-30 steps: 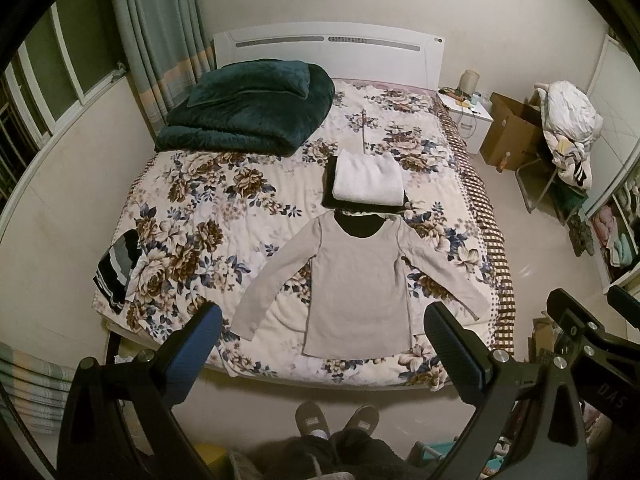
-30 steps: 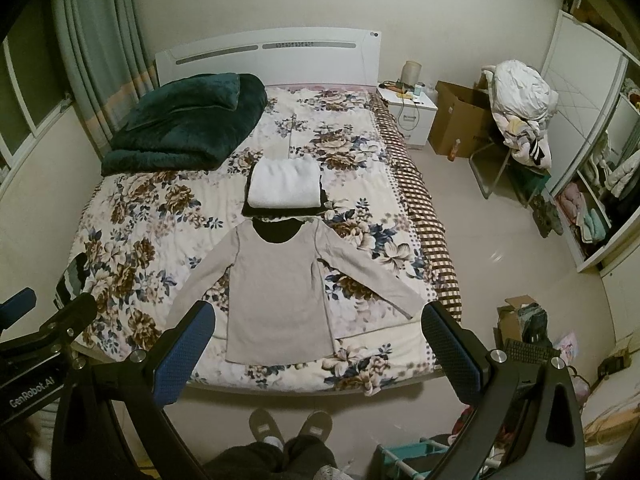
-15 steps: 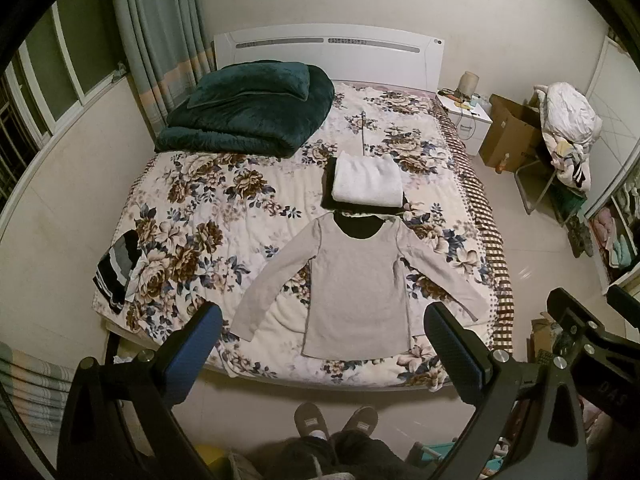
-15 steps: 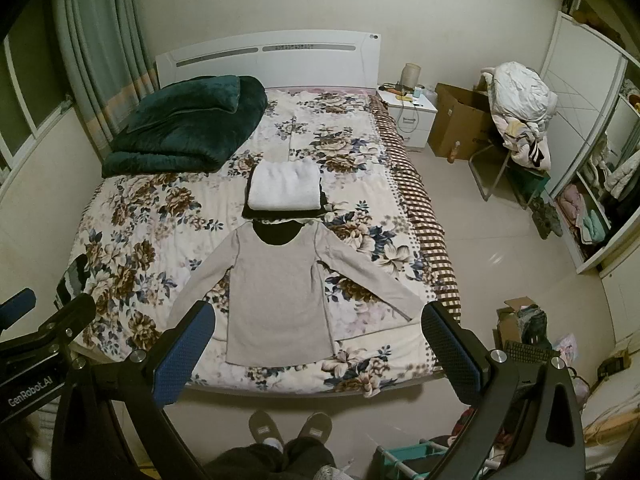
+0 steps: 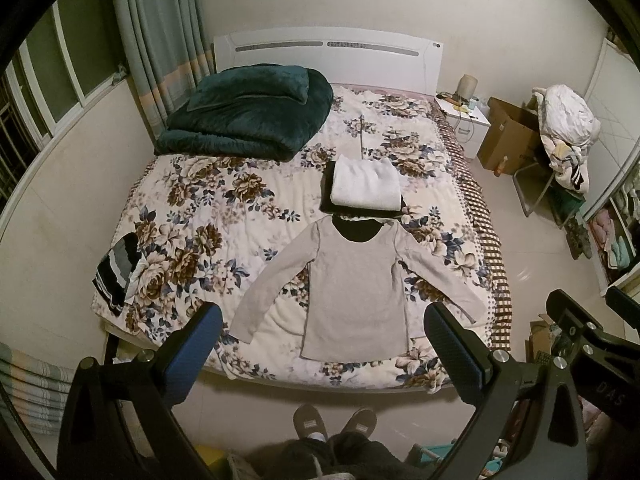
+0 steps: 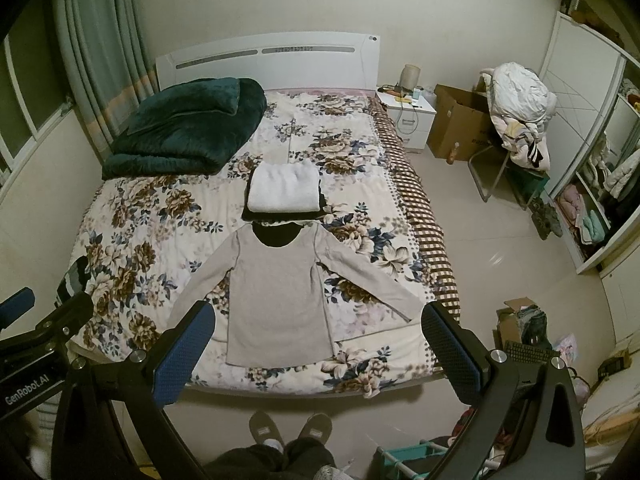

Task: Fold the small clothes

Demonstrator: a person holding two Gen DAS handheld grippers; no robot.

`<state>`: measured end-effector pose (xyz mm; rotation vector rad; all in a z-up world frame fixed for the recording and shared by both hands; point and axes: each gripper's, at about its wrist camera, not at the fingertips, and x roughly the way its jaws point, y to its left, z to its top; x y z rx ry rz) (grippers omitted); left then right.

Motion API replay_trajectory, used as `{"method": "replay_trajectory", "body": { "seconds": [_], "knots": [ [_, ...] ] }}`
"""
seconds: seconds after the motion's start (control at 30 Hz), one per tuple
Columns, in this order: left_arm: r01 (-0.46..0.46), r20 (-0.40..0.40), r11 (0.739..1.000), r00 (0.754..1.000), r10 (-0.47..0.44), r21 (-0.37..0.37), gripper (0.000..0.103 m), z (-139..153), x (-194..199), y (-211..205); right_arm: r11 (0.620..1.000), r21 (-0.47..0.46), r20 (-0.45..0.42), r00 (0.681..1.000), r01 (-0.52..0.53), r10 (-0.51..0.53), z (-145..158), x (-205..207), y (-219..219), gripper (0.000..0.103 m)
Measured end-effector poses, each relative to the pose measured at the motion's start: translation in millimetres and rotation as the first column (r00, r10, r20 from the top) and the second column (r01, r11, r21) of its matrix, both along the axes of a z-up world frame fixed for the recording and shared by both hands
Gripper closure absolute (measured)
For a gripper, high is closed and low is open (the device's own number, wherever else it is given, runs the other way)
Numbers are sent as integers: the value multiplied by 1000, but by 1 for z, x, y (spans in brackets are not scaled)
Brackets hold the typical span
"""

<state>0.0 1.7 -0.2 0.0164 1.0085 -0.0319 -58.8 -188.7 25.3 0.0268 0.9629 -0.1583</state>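
Note:
A grey long-sleeved top (image 5: 356, 292) lies flat, sleeves spread, near the foot of the floral bed (image 5: 208, 216); it also shows in the right wrist view (image 6: 276, 300). Behind its collar sits a folded white garment (image 5: 366, 184) on a dark one, also in the right wrist view (image 6: 284, 192). My left gripper (image 5: 324, 344) is open and empty, held high over the foot of the bed. My right gripper (image 6: 320, 344) is open and empty, beside it at the same height. Each gripper's body shows at the edge of the other's view.
A folded dark green blanket (image 5: 248, 120) lies at the head of the bed. A striped dark garment (image 5: 116, 276) hangs at the left edge. A nightstand (image 6: 408, 116), cardboard box (image 6: 460, 128) and chair with laundry (image 6: 516, 120) stand to the right. My slippered feet (image 5: 332, 424) stand at the bed's foot.
Both views have shifted very slightly; the grippers stay open and the clothes have not moved.

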Motion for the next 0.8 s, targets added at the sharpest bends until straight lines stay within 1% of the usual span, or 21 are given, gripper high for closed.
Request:
{"method": "replay_trajectory", "body": {
  "seconds": [0.7,0.8],
  "knots": [
    [1,5,1000,1000,-1,-4,0,0,0,0,1000,1,5,1000,0,0,1,-1,-1,0],
    [3,4,1000,1000,-3,-4,0,0,0,0,1000,1,5,1000,1,-1,-3,-1,-2,0]
  ]
}}
